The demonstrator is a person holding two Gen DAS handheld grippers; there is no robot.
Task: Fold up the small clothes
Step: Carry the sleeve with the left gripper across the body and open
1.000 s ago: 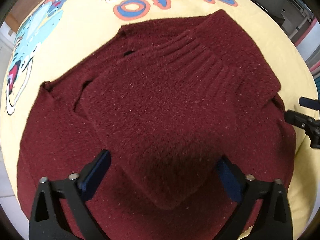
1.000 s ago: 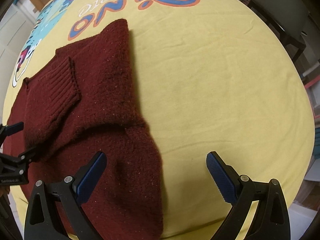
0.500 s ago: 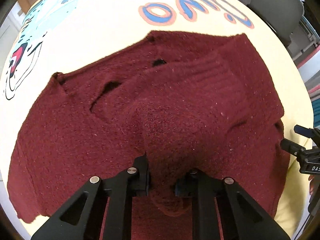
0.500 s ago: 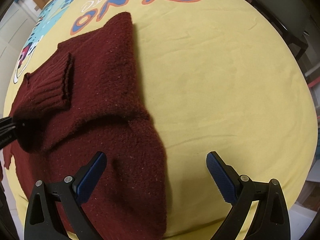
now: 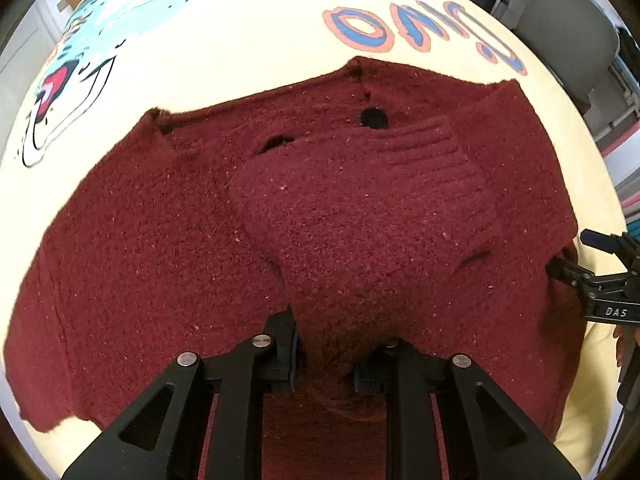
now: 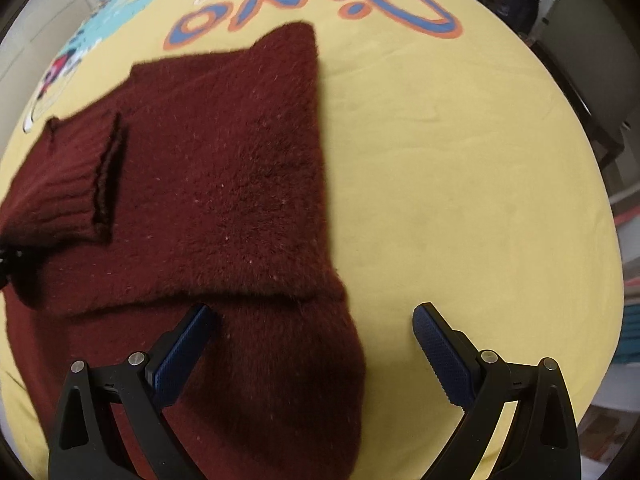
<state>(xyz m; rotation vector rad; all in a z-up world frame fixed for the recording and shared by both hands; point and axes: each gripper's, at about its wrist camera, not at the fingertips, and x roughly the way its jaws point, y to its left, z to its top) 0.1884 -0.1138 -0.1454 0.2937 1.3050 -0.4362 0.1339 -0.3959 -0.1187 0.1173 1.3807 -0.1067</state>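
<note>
A small maroon knit sweater (image 5: 160, 248) lies on a yellow printed sheet (image 5: 248, 40). One sleeve with a ribbed cuff (image 5: 436, 160) is folded across its body. My left gripper (image 5: 324, 360) is shut on the near end of that sleeve fold and holds it slightly raised. In the right wrist view the sweater (image 6: 224, 168) fills the left half, the ribbed cuff (image 6: 64, 192) at far left. My right gripper (image 6: 312, 336) is open and empty, over the sweater's near right edge. It also shows in the left wrist view (image 5: 600, 276) at the sweater's right edge.
The sheet (image 6: 460, 168) has a "Dino" print (image 6: 320, 4) and a cartoon dinosaur (image 5: 76, 68) at the far side. A grey chair (image 5: 568, 36) stands beyond the far right edge. Bare sheet lies right of the sweater.
My left gripper closed on the folded sleeve and lifted it slightly. My right gripper stayed open and moved closer over the sweater's right edge.
</note>
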